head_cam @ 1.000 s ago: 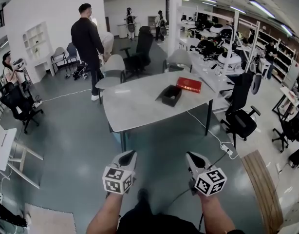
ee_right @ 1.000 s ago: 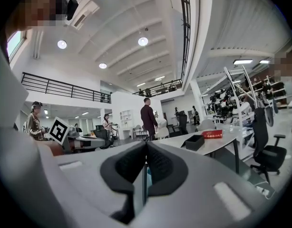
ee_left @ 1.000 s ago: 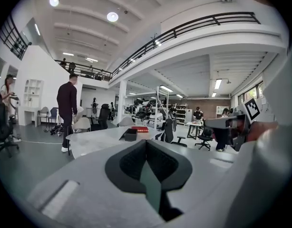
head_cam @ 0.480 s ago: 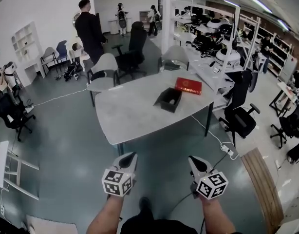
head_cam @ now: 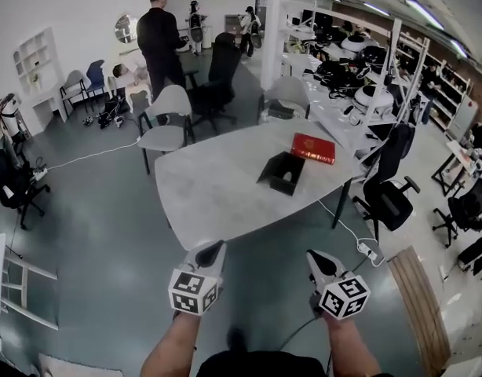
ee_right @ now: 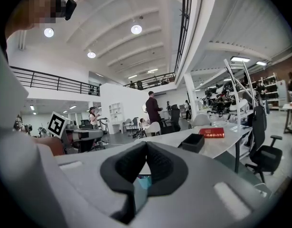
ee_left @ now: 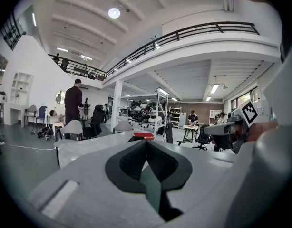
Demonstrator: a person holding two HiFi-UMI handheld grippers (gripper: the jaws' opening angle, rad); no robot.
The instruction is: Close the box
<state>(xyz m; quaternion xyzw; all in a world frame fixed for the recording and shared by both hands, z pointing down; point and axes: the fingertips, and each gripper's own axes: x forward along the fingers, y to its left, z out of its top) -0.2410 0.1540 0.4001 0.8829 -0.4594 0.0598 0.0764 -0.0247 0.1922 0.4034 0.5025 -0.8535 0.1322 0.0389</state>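
Note:
An open black box (head_cam: 282, 171) sits on the grey table (head_cam: 217, 187), with its flat red lid (head_cam: 313, 148) lying just behind it toward the table's right end. Both grippers hang low in front of me, well short of the table. My left gripper (head_cam: 211, 251) is shut and empty, and my right gripper (head_cam: 314, 258) is shut and empty too. In the right gripper view the box (ee_right: 192, 142) and the lid (ee_right: 211, 133) lie far ahead, beyond the closed jaws (ee_right: 146, 147). The left gripper view shows the lid (ee_left: 143, 136) just above its closed jaws (ee_left: 146, 144).
A grey chair (head_cam: 166, 116) and a black office chair (head_cam: 219, 77) stand behind the table; another black chair (head_cam: 386, 195) stands at its right. A person in black (head_cam: 164, 42) stands at the back. A power strip (head_cam: 369, 251) with cable lies on the floor.
The view has drawn nearer to the table and swung slightly left. The person in black has moved to the right at the back. Both grippers keep their shut pose.

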